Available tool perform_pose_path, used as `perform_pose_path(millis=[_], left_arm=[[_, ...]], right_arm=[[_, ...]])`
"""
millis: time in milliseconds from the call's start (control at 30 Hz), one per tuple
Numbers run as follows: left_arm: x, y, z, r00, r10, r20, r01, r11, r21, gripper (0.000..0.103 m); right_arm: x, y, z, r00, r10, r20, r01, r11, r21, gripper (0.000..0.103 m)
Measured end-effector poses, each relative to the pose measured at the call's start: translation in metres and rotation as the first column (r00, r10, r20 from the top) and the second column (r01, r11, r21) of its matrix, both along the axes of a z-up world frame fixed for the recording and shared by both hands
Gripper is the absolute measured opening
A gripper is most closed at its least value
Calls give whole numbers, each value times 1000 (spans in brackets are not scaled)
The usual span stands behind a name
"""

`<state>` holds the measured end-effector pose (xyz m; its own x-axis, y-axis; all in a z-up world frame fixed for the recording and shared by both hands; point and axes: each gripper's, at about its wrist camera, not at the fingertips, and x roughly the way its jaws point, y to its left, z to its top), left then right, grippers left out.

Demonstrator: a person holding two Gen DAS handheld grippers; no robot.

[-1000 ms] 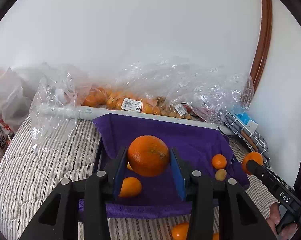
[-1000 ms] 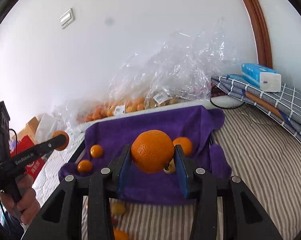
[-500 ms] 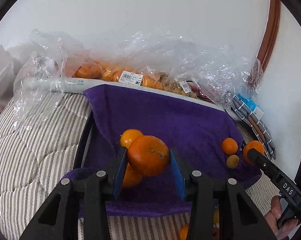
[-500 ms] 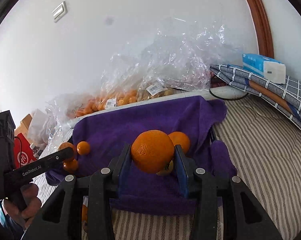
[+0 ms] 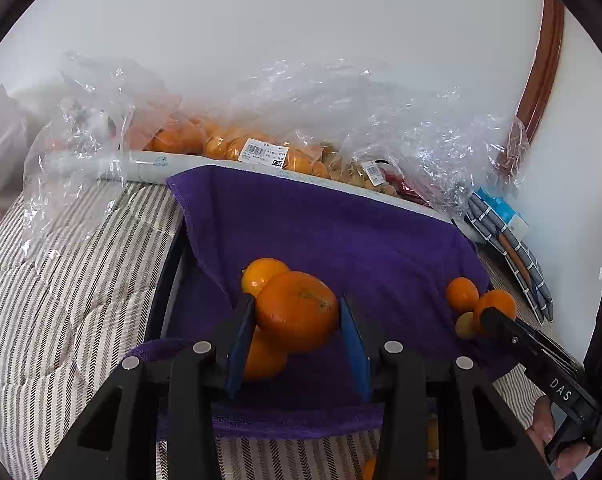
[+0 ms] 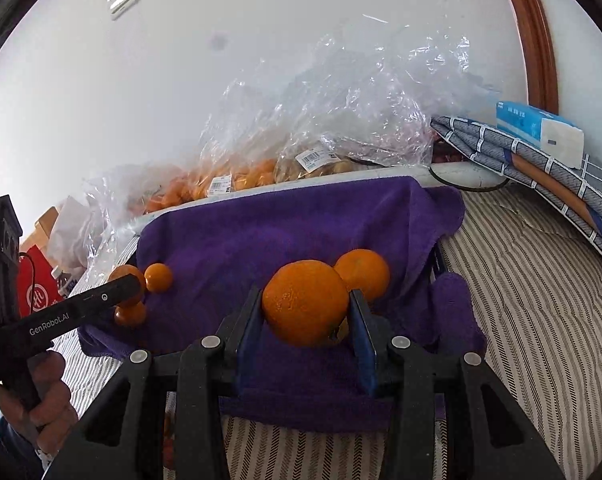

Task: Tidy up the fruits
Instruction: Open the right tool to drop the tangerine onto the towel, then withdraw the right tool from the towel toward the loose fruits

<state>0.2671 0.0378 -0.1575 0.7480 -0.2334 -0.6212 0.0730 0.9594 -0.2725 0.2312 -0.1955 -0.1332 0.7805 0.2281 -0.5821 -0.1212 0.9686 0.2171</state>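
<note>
Oranges are clamped in both tools: one orange (image 5: 297, 311) between the blue pads of the left tool (image 5: 297, 344), another (image 6: 305, 303) in the right tool (image 6: 306, 336), each held above a purple towel (image 6: 285, 224). Loose oranges (image 6: 363, 274) lie on the towel. Bagged fruit (image 5: 221, 146) is heaped behind, against the wall.

Black claw (image 5: 297, 344), blue pads (image 5: 240, 340), silver screws.
</note>
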Motion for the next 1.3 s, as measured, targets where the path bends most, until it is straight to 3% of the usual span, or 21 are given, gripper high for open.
perform_pose_path(millis=[667,900,1300], left_arm=[[2,-4,-5,999,-25,-26,25,1000,0,40],[1,-7,-5,999,-35,-23,35,999,8,40],[-1,-8,-4,999,-43,-14,43,999,-7,44]], right_arm=[[1,5,2,1000,25,-10,-25,1000,-11,43],[0,6,3,1000,23,-5,-23,1000,-9,52],[-5,3,8,999,4,37,-4,1000,1,57]])
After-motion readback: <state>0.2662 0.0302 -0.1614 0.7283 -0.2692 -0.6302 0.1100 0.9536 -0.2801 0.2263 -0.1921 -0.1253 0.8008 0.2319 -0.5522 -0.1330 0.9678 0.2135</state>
